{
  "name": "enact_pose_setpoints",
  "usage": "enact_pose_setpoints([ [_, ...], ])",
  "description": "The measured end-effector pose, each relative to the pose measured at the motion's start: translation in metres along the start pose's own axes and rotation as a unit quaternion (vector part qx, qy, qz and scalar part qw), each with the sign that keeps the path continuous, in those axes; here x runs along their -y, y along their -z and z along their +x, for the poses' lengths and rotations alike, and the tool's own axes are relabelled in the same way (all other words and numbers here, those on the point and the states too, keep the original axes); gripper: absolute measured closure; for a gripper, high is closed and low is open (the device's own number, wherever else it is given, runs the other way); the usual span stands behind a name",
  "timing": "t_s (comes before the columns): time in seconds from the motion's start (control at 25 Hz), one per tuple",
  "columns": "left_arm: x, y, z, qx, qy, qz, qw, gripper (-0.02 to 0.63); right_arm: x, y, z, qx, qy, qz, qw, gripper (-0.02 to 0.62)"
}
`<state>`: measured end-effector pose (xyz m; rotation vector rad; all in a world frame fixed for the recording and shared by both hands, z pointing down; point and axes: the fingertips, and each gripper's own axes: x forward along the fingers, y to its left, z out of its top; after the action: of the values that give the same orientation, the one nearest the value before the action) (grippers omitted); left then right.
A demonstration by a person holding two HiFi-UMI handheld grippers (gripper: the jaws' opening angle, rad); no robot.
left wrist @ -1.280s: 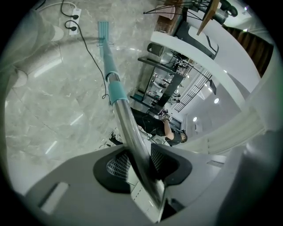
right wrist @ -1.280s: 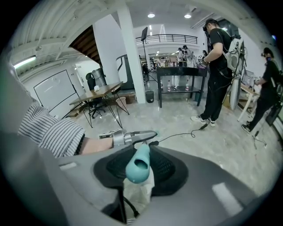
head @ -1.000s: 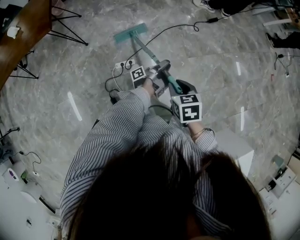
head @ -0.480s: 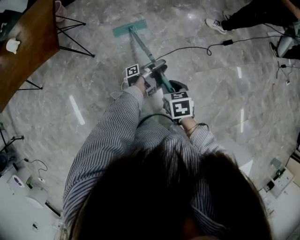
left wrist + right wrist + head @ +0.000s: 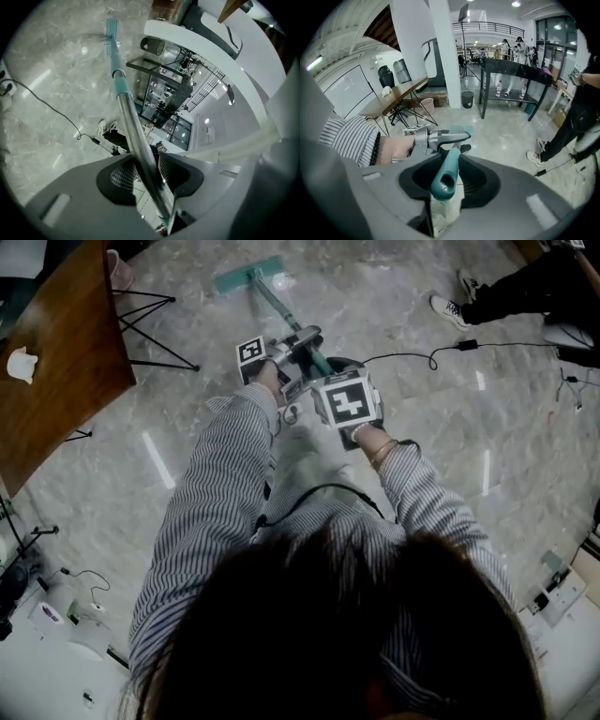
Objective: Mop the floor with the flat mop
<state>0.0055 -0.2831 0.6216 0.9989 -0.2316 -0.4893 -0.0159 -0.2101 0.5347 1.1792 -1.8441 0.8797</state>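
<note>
**Both tools clamped on the mop handle, mop head on the far floor**

The left tool [image 5: 302,341] is closed on the flat mop [image 5: 272,307]. In the left gripper view its two dark ribbed pads press the bare metal pole [image 5: 127,112] from either side, with only the pole's own width between them. The pole runs up and away from the jaws to a teal collar, then on to the mop head [image 5: 111,28].

The right tool [image 5: 330,371] sits just nearer the person than the left one, the two almost touching. It is closed on the teal grip [image 5: 446,172] at the top end of the handle. In the right gripper view the grip lies between the pads, gripped on both sides, its hollow end facing the camera. Beyond it the left tool and a striped sleeve [image 5: 349,138] show, on the left.

In the head view the mop head lies flat on the grey marble floor [image 5: 187,409], far from the person and a little left of the tools. The handle slants back from it to both tools.

A wooden tabletop [image 5: 56,371] on thin black legs stands at the far left. A black cable [image 5: 441,354] crosses the floor on the right. Another person's leg and pale shoe [image 5: 444,307] are at the far right.
</note>
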Motion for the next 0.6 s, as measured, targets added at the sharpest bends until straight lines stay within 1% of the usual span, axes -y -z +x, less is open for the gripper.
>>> enact_pose_setpoints([
  [0.12,0.021,-0.036,0.015,0.008,-0.001,0.002,1.0000,0.469,0.012,-0.048,0.018,0.013,0.010,-0.014,1.000,0.480],
  [0.2,0.032,-0.059,0.020,0.022,0.008,-0.001,0.9997,0.471,0.013,-0.065,0.032,0.005,0.008,-0.009,1.000,0.479],
  [0.28,0.036,-0.078,0.021,0.030,0.010,-0.004,0.9995,0.472,0.011,-0.073,0.046,-0.007,0.005,-0.006,1.000,0.479],
  [0.4,0.039,-0.098,0.021,0.041,0.011,-0.010,0.9991,0.477,0.008,-0.087,0.062,-0.008,0.011,-0.013,1.000,0.479],
  [0.52,0.042,-0.111,0.023,0.055,0.024,-0.018,0.9981,0.482,0.012,-0.090,0.071,-0.009,0.017,0.007,1.000,0.482],
  [0.6,0.043,-0.115,0.024,0.056,0.024,-0.019,0.9979,0.482,0.012,-0.092,0.075,-0.006,0.013,0.019,1.000,0.482],
])
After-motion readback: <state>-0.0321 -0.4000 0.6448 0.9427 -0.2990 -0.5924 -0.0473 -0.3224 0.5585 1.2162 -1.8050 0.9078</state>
